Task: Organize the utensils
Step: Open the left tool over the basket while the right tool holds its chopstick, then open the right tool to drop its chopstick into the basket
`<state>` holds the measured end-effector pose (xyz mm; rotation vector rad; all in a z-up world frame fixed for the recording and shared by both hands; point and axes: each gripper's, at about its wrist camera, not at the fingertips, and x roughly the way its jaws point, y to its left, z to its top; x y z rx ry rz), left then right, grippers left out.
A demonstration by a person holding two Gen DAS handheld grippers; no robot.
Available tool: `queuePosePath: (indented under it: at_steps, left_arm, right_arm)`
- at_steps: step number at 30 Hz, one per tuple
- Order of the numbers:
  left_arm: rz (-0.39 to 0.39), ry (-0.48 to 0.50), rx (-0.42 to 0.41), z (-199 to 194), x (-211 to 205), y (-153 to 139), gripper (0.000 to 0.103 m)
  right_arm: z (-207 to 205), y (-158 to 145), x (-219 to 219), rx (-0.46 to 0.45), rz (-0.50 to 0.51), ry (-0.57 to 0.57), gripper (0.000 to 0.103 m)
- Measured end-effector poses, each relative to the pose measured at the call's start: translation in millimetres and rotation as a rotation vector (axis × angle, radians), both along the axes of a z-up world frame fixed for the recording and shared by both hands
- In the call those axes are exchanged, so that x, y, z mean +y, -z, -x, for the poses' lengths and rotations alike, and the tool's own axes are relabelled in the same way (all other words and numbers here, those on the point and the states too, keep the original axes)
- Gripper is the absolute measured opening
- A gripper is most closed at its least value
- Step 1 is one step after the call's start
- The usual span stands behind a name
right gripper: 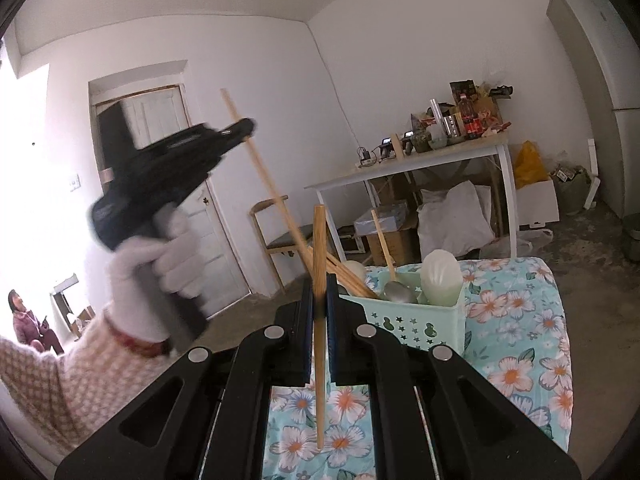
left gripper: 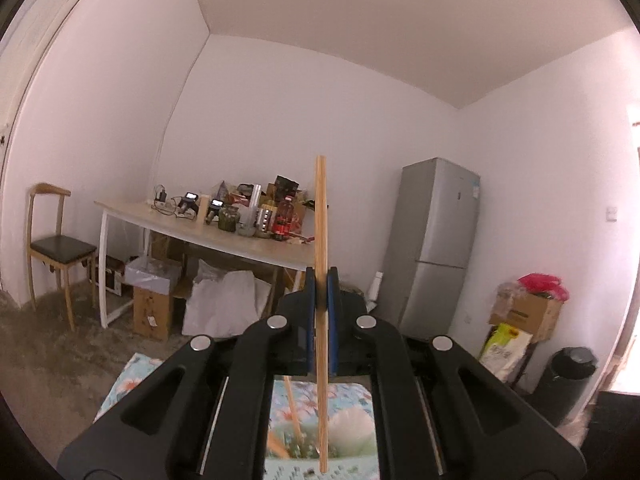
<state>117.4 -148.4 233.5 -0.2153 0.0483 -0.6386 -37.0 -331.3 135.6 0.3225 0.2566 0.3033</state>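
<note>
The left gripper (left gripper: 321, 292) has its blue fingers (left gripper: 309, 300) closed on a single wooden chopstick (left gripper: 321, 240), which stands nearly upright between the pads, its top end toward 12 o'clock and its lower end toward 6 o'clock over the flowered cloth (left gripper: 120, 384). In the right wrist view this same gripper (right gripper: 246, 128) appears at about 10 o'clock, carried by a hand in a white glove (right gripper: 160, 268) with a checked sleeve (right gripper: 60, 384) behind it, and its chopstick (right gripper: 260, 168) slants from the upper left down toward the basket. The right gripper (right gripper: 320, 304) likewise has its fingers (right gripper: 307, 304) pressed shut on a second chopstick (right gripper: 319, 320), held nearly vertical, with its lower tip hanging above the flowered cloth (right gripper: 516, 360). Just beyond it, at about 1 o'clock, a pale green basket (right gripper: 424, 328) with star-shaped holes sits on the cloth and holds more chopsticks (right gripper: 348, 276), a metal spoon (right gripper: 396, 290) with a wooden handle, and a white scoop (right gripper: 442, 276). Farther off, at 2 o'clock, a white-legged bench (right gripper: 440, 158) carries bottles and jars, with a wooden chair (right gripper: 280, 236) to its left. In the left wrist view a grey fridge (left gripper: 436, 240) stands at 3 o'clock.
</note>
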Motion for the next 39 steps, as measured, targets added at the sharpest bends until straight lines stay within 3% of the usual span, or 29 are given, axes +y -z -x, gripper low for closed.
queuePosePath:
  at_steps: [7, 14, 15, 18, 22, 30, 34, 39]
  left_arm:
    - [-0.074, -0.052, 0.039, -41, -49, 32, 0.005]
    - [-0.092, -0.024, 0.162, -72, -61, 65, 0.005]
    - [-0.084, -0.021, 0.177, -74, -60, 67, 0.009]
    - [-0.064, -0.017, 0.185, -71, -51, 69, 0.035]
    - [-0.040, -0.020, 0.166, -57, -33, 57, 0.050]
    - [-0.053, -0.043, 0.136, -8, 15, 47, 0.076]
    - [-0.083, -0.046, 0.175, 11, 44, 65, 0.084]
    - [-0.164, -0.080, 0.230, 31, 78, 110, 0.090]
  right_arm:
    - [-5, 8, -16, 0.008, -0.030, -0.012, 0.006]
    - [-9, 19, -26, 0.034, -0.046, -0.006, 0.006]
    - [-10, 19, -26, 0.036, -0.046, -0.004, 0.006]
    - [-9, 16, -26, 0.035, -0.041, 0.004, 0.006]
    - [-6, 8, -25, 0.021, -0.027, 0.017, 0.006]
    - [-5, -34, -13, -0.077, 0.051, 0.037, 0.006]
    - [-12, -69, -4, -0.169, 0.108, 0.049, 0.006]
    - [-38, -107, 9, -0.251, 0.175, 0.061, 0.006]
